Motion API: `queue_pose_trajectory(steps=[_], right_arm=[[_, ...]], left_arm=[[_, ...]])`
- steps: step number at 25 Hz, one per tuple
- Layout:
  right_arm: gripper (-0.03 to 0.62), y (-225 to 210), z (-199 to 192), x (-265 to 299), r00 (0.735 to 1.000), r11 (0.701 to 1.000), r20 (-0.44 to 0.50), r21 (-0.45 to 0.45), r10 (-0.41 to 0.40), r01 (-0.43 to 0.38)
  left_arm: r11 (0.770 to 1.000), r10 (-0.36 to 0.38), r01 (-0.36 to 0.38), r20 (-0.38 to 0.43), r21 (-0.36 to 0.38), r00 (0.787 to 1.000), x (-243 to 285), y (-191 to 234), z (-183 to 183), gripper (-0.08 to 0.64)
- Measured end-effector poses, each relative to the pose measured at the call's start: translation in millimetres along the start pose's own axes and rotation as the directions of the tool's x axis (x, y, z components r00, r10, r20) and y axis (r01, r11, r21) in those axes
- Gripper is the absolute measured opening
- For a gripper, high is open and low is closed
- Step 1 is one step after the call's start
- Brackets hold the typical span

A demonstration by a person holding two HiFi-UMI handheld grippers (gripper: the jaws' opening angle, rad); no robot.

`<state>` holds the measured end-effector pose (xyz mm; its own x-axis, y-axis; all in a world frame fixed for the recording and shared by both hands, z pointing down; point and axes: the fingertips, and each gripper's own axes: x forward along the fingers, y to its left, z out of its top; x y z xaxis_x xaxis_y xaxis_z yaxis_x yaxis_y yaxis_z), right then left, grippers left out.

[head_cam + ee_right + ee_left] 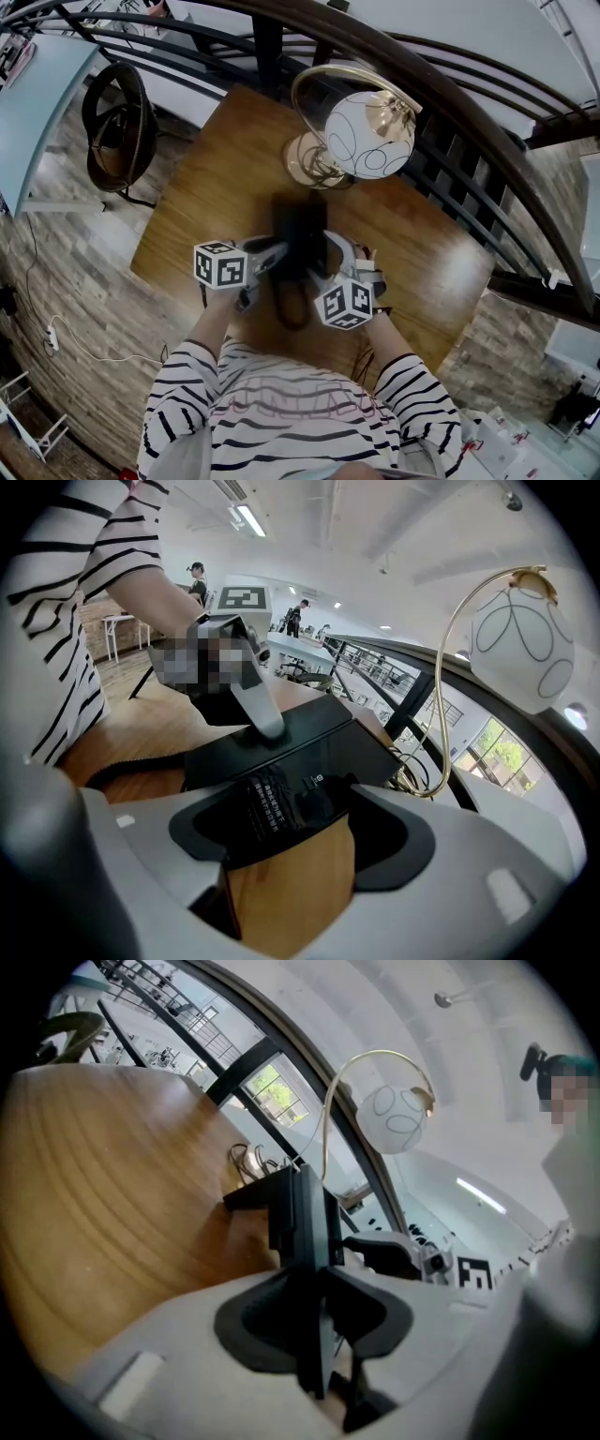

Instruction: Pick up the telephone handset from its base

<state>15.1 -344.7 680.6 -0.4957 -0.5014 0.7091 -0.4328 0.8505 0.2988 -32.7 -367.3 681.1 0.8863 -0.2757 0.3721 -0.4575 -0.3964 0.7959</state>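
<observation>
One telephone handset [305, 1222], clamped between left hand-held gripper [315, 1309] jaws

The telephone [298, 230] sits mid-desk [216, 178] at the frame's centre. The lamp [361, 131] stands just behind it, toward the top, with a railing [450, 103] beyond. The left gripper [279, 249] is clamped on the handset [305, 1232] at the telephone's left side. The right gripper [335, 246] straddles the telephone's near right corner. A chair [120, 127] stands on the floor at upper left.

handset [305, 1227]: black, slim, apparently edge-up | base [309, 738]: black, boxy (cord [122, 772] trailing) | both on wooden table [206, 197]
</observation>
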Motion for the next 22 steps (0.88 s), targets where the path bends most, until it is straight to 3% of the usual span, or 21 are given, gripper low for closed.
queue_pose_trajectory(steps=[8, 12, 16, 22], right_arm=[[0.334, 1, 0, 1, 1.000, 1.000, -0.008, 0.005, 0.001, -0.001], [0.334, 1, 0, 0, 1.000, 1.000, -0.008, 0.006, 0.001, -0.001], [0.330, 1, 1, 2, 1.000, 1.000, -0.007, 0.010, 0.003, -0.003], [0.316, 3, -1, 1, 1.000, 0.999, -0.026, 0.032, -0.010, 0.011]], left_arm=[[0.999, 0.034, -0.034, 0.004, 0.003, 0.999, -2, -2, -1, 0.091], [1.000, 0.011, -0.011, 0.026, -0.025, 1.000, -7, -10, 2, 0.088], [1.000, 0.005, -0.006, 0.028, 0.018, 1.000, -13, -16, 5, 0.074], [1.000, -0.014, 0.012, 0.068, 0.023, 0.998, -19, -26, 7, 0.074]])
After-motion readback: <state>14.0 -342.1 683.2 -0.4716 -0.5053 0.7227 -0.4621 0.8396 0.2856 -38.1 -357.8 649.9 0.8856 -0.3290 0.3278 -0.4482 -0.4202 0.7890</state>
